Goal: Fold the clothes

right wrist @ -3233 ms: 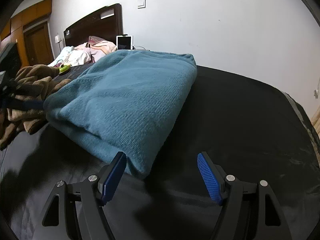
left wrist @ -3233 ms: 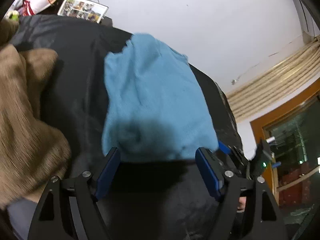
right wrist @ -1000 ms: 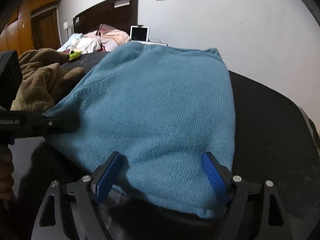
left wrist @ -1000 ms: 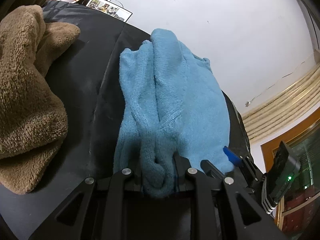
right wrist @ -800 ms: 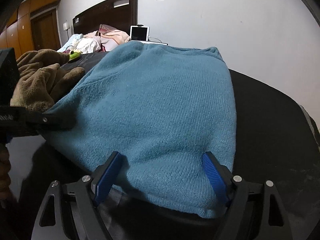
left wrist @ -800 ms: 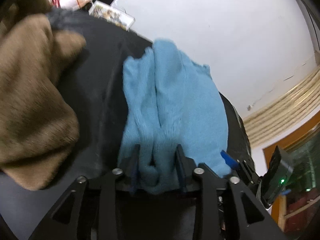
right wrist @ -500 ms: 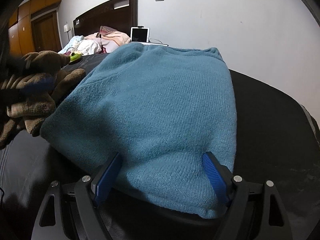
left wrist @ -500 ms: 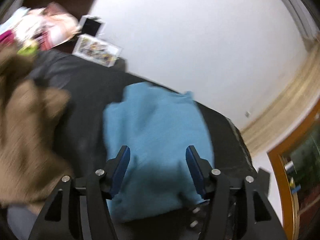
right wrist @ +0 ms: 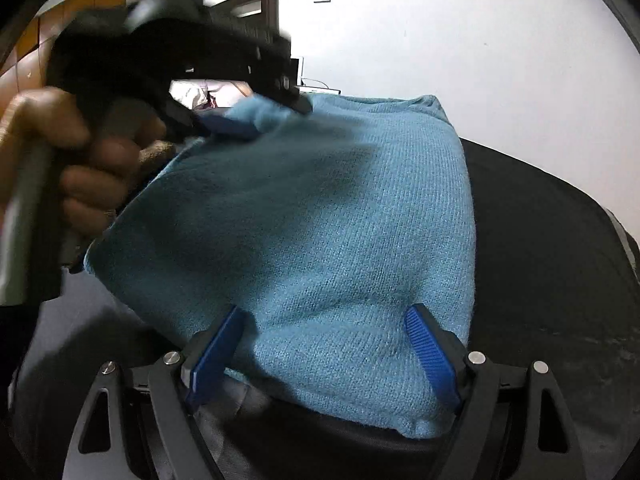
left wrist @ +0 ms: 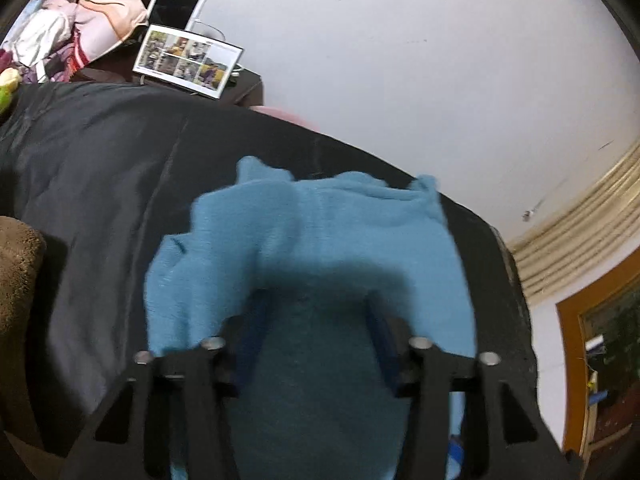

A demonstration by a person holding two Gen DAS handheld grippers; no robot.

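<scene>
A folded blue knit sweater point(left wrist: 320, 232) lies on the black bed cover point(left wrist: 100, 168). My left gripper point(left wrist: 316, 336) hovers open just over the sweater's near part, its shadow falling on the knit. In the right wrist view the sweater point(right wrist: 340, 208) fills the middle, and my right gripper point(right wrist: 324, 352) is open with its blue pads point(right wrist: 432, 352) on either side of the sweater's near edge. The left gripper point(right wrist: 260, 116), held by a hand point(right wrist: 80, 160), shows blurred at that view's upper left, its tips at the sweater's far left corner.
A brown fleece garment point(left wrist: 16, 272) lies at the left. A tablet point(left wrist: 176, 0), a photo sheet point(left wrist: 188, 64) and a heap of clothes point(left wrist: 72, 36) sit at the head of the bed. Bare black cover point(right wrist: 540, 240) lies right of the sweater, by the white wall.
The left gripper, shut on a bunched fold of the sweater a second ago, has opened, let it go, and swung over the sweater's top. The right gripper has stayed put.
</scene>
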